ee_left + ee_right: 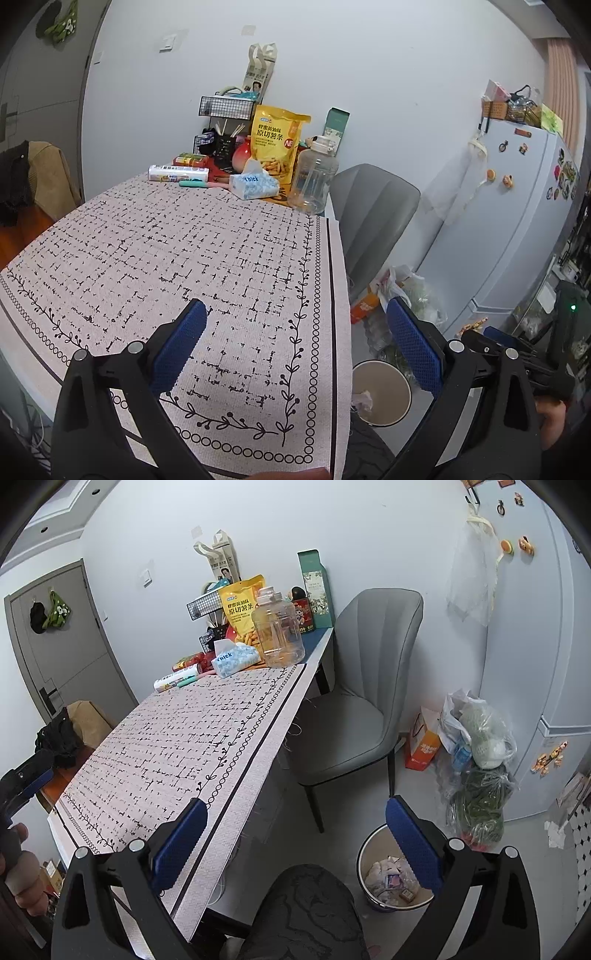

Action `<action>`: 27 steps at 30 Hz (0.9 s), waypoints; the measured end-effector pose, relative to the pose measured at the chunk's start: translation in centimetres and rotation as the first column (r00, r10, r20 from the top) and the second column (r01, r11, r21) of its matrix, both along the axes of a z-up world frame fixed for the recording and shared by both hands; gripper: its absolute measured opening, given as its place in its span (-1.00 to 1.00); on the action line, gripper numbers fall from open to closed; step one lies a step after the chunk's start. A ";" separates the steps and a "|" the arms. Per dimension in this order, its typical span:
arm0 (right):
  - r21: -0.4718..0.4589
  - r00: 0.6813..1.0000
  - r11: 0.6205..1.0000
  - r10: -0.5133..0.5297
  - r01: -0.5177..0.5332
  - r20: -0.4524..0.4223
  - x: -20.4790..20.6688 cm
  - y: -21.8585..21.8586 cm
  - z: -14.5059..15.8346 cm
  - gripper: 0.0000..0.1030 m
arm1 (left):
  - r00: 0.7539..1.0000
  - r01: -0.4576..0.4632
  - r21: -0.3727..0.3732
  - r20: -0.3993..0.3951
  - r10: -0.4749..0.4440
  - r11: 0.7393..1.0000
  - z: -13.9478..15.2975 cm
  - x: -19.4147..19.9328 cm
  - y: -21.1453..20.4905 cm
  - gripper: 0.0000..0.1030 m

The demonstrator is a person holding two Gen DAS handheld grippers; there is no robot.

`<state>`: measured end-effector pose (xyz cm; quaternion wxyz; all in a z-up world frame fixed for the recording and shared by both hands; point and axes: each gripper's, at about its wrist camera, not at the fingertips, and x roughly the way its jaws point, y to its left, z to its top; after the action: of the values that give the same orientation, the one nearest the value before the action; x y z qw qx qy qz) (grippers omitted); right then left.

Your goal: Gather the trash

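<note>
The left gripper [295, 343] hovers above the near corner of the worktop [166, 258], its 2 blue-padded fingers [177, 350] spread wide with nothing between them. Its left finger sits over the patterned cloth, its right finger past the worktop edge, above the floor. Below and just inside that right finger stands the trash bin [382, 393] with crumpled paper in it.

The right gripper [295, 843] is also spread wide and holds nothing. Its left finger overlaps the cloth's edge; its right finger [413, 849] overlaps the rim of the trash bin [365, 856], where wrappers and tissue [388, 880] lie. Ahead between the fingers stands a grey chair [354, 701]. Far ahead at the worktop's back end stand a yellow snack bag [240, 605], a clear jug [279, 627] and a tissue pack [232, 659]
</note>
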<state>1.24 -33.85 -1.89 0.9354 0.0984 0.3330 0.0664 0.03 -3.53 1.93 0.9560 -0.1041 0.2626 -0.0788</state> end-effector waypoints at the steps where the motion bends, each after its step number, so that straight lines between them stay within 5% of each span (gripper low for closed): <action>1: 0.000 1.000 1.000 -0.001 0.001 -0.001 0.0 0.0 -0.1 0.84 | 1.000 0.001 0.001 0.000 -0.001 1.000 0.0 0.0 -0.1 0.88; 27: -0.007 0.999 0.999 -0.039 0.039 0.011 -1.2 -1.0 -0.6 0.84 | 1.000 0.024 0.016 -0.014 -0.024 1.000 -0.7 0.6 -1.0 0.88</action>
<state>0.03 -34.82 -2.47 0.9387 0.1011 0.3260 0.0475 0.59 -4.53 1.25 0.9540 -0.0937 0.2710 -0.0875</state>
